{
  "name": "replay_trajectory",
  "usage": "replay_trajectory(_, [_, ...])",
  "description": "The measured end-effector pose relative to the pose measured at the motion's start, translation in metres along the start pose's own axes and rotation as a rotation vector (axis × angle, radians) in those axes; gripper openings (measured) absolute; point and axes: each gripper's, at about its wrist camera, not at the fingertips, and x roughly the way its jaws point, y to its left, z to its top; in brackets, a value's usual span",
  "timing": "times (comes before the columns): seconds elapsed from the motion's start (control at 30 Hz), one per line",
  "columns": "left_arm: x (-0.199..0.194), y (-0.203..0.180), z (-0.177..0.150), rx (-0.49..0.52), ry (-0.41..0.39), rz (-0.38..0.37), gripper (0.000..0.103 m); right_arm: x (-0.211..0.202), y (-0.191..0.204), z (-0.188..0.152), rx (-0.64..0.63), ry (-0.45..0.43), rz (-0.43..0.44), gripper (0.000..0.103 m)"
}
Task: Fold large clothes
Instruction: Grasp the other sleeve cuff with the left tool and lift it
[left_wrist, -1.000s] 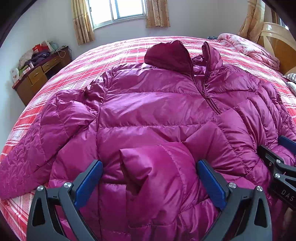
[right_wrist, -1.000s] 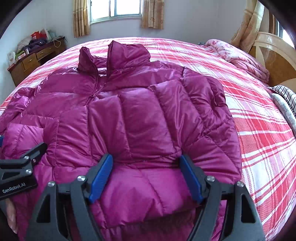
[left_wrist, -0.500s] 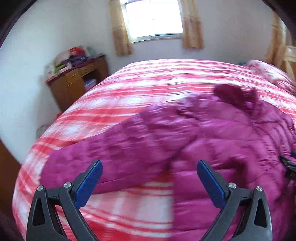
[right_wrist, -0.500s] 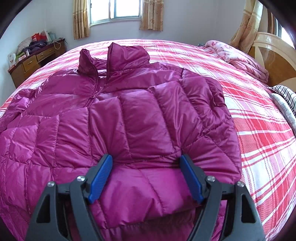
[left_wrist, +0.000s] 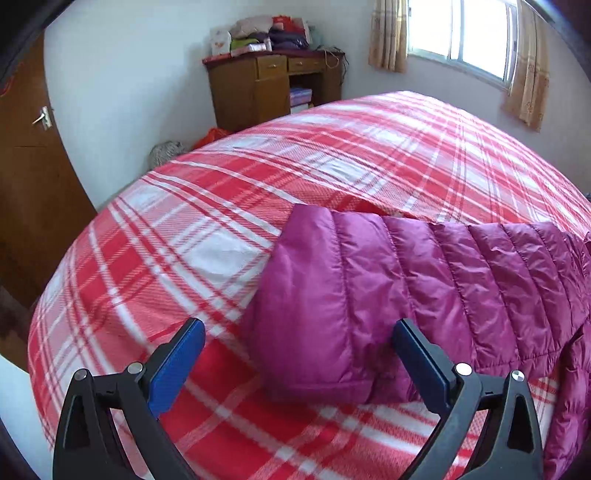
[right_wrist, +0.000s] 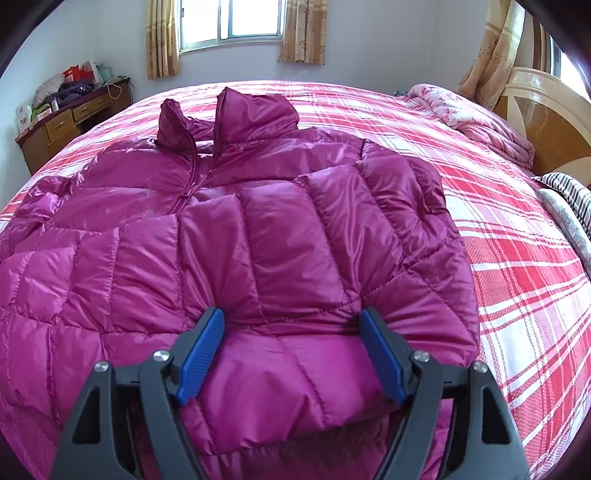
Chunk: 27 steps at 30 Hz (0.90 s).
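A magenta puffer jacket (right_wrist: 258, 229) lies front up on the red plaid bed (right_wrist: 517, 258), its collar toward the window. One sleeve is folded across the chest. The other sleeve (left_wrist: 388, 295) stretches out flat over the bedspread (left_wrist: 184, 240); its cuff end lies just ahead of my left gripper (left_wrist: 299, 343). That gripper is open and empty, with the cuff between the lines of its blue pads. My right gripper (right_wrist: 293, 325) is open over the jacket's hem, its pads pressing into the puffy fabric on either side of a panel.
A wooden desk (left_wrist: 273, 85) piled with bags and clothes stands by the wall past the bed's corner. A brown door (left_wrist: 33, 177) is at the left. A pink quilt (right_wrist: 472, 118) and the wooden headboard (right_wrist: 546, 122) are at the right.
My left gripper has swung left, away from the jacket's front and the folded sleeve, and now faces the outstretched sleeve's cuff. My right gripper has stayed at the hem.
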Motion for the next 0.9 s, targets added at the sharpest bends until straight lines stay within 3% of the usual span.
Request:
replay_trajectory(0.03, [-0.001, -0.004, 0.002, 0.004, -0.003, -0.026, 0.088, 0.000, 0.000, 0.000, 0.000, 0.000, 0.000, 0.079])
replay_trajectory(0.07, [-0.002, -0.011, 0.004, 0.016, -0.009, -0.058, 0.055, 0.000, 0.000, 0.000, 0.000, -0.001, 0.000, 0.079])
replay_trajectory(0.1, [-0.005, -0.016, 0.006, 0.047, -0.011, -0.055, 0.039, 0.000, 0.000, 0.000, 0.000, -0.001, 0.000, 0.079])
replay_trajectory(0.13, [-0.008, -0.020, 0.008, 0.071, -0.020, -0.050, 0.034, 0.000, 0.000, 0.000, -0.001, -0.001, -0.001, 0.079])
replay_trajectory(0.17, [-0.012, -0.022, 0.010, 0.085, -0.037, -0.063, 0.017, 0.000, 0.000, 0.000, -0.001, -0.001, 0.000, 0.079])
replay_trajectory(0.27, [-0.032, -0.020, 0.019, 0.098, -0.091, -0.046, 0.014, 0.000, 0.000, 0.000, -0.001, -0.002, -0.001, 0.079])
replay_trajectory(0.4, [-0.073, -0.024, 0.036, 0.119, -0.228, -0.018, 0.013, -0.002, -0.001, 0.001, -0.005, 0.003, 0.004, 0.079])
replay_trajectory(0.57, [-0.137, -0.064, 0.049, 0.248, -0.411, -0.026, 0.013, -0.025, -0.011, 0.000, -0.022, -0.013, 0.037, 0.078])
replay_trajectory(0.67, [-0.169, -0.096, 0.044, 0.331, -0.486, -0.073, 0.013, -0.043, -0.019, -0.010, -0.021, -0.054, 0.046, 0.078])
replay_trajectory(0.9, [-0.214, -0.178, 0.017, 0.465, -0.539, -0.229, 0.012, -0.053, -0.037, -0.029, -0.013, -0.092, 0.022, 0.078])
